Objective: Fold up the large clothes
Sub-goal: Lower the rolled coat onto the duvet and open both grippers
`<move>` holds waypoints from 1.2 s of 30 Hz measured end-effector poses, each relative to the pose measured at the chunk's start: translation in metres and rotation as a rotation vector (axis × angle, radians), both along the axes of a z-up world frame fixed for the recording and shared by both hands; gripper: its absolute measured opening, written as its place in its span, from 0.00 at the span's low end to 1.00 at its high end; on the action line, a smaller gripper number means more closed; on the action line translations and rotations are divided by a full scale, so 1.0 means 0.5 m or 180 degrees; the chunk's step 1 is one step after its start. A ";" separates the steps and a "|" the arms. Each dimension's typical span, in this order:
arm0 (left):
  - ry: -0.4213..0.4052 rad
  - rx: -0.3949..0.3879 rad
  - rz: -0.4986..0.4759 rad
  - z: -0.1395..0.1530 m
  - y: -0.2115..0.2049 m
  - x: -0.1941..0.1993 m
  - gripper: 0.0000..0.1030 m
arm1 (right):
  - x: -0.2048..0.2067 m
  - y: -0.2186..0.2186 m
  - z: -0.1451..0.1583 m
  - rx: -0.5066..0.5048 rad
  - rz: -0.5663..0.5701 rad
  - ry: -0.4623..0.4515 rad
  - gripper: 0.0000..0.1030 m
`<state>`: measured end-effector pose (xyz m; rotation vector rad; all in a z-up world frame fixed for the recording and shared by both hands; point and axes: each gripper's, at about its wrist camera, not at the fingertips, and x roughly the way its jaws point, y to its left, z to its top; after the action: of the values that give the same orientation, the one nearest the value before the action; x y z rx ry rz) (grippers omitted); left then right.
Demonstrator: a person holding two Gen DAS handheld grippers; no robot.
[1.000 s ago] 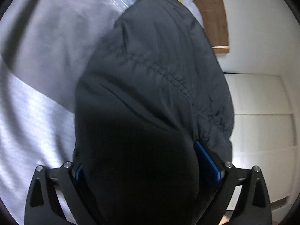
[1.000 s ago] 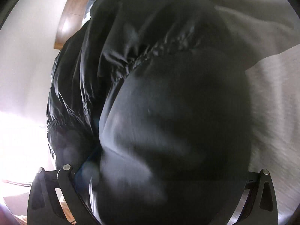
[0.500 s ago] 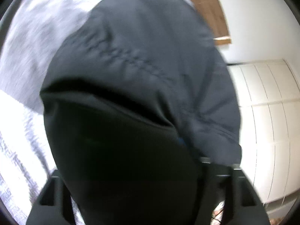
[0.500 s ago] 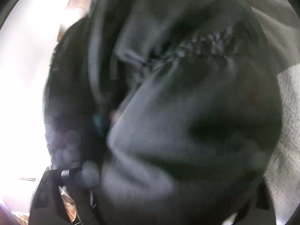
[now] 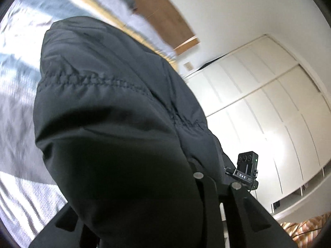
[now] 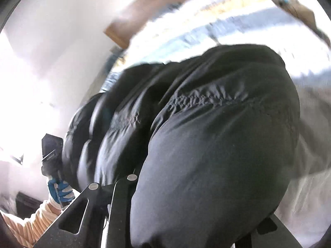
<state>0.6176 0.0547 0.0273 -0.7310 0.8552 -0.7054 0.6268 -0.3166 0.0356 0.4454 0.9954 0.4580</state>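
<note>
Black padded fabric fills both wrist views, right up against the lenses. Nearest in the left view, the left gripper [image 5: 144, 186] has just been closing, and the black puffer jacket [image 5: 115, 124] bulges out from between its fingers, so it reads as clenched on the jacket's edge, though the pads themselves are buried. Same story on the other side: the right gripper [image 6: 186, 186] has just been closing too, jacket cloth [image 6: 206, 134] swelling between its fingers, clamped on as far as the folds let us see.

The jacket runs forward and down from each set of jaws, quilting seams lying across the view, its far end draping toward the grey bedspread [image 5: 18, 144]. Its long axis stretches away from the hands, with both grips at one end, side by side; neither hand looks nearer.

At the edge of the right view, a gloved hand [image 6: 60, 190] holds the other tool. Further out: the wooden headboard [image 5: 165, 18], then white wardrobe doors [image 5: 269, 113].

My call: hem lifted, ready to carry toward the far end.
</note>
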 end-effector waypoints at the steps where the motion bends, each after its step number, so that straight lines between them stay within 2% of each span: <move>1: -0.0044 -0.0012 -0.0001 0.016 0.000 -0.005 0.20 | -0.007 0.004 0.035 0.0020 0.0032 -0.0087 0.23; 5: -0.0175 -0.0089 -0.0003 0.075 0.030 -0.055 0.20 | -0.061 0.021 0.094 0.0127 0.0084 -0.0221 0.23; 7: -0.0171 -0.0140 0.0014 0.079 0.057 -0.091 0.20 | -0.117 0.036 0.098 0.0194 0.0094 -0.0217 0.23; 9: -0.0118 -0.0141 0.0018 0.062 0.068 -0.129 0.20 | -0.169 0.001 0.078 0.0251 0.0085 -0.0179 0.23; 12: 0.0139 -0.0016 0.0052 -0.001 0.103 -0.156 0.20 | -0.218 0.006 0.022 0.0237 -0.0005 0.0039 0.23; 15: 0.0563 0.0510 0.0031 -0.112 0.099 -0.159 0.21 | -0.253 0.000 -0.098 0.0004 -0.0100 0.0496 0.23; 16: 0.0729 0.0676 0.0049 -0.151 0.102 -0.159 0.22 | -0.260 -0.003 -0.120 -0.0042 -0.0117 0.0590 0.24; 18: 0.1002 0.0828 0.0152 -0.217 0.122 -0.161 0.29 | -0.279 -0.020 -0.166 -0.0157 -0.0212 0.0784 0.27; 19: 0.1098 0.0807 0.0240 -0.234 0.137 -0.165 0.36 | -0.307 -0.051 -0.183 -0.0144 -0.0288 0.0845 0.31; 23: 0.1171 0.0775 0.0487 -0.225 0.192 -0.193 0.50 | -0.317 -0.078 -0.210 -0.0211 -0.0335 0.0888 0.45; 26: 0.1221 0.0828 0.0599 -0.220 0.183 -0.225 0.52 | -0.324 -0.101 -0.220 -0.0178 -0.0289 0.0872 0.53; 31: 0.1175 0.0877 0.0814 -0.191 0.227 -0.339 0.54 | -0.349 -0.163 -0.240 -0.0151 -0.0210 0.0849 0.68; 33: 0.1143 0.0837 0.0842 -0.201 0.250 -0.318 0.55 | -0.352 -0.183 -0.242 -0.0151 -0.0191 0.0832 0.72; 36: 0.1049 0.0792 0.0842 -0.205 0.266 -0.312 0.62 | -0.368 -0.207 -0.243 -0.0233 -0.0243 0.0796 0.78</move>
<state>0.4618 0.1878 -0.0753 -0.7281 1.0990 -0.2378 0.4427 -0.4201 -0.0860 0.4808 1.2281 0.3005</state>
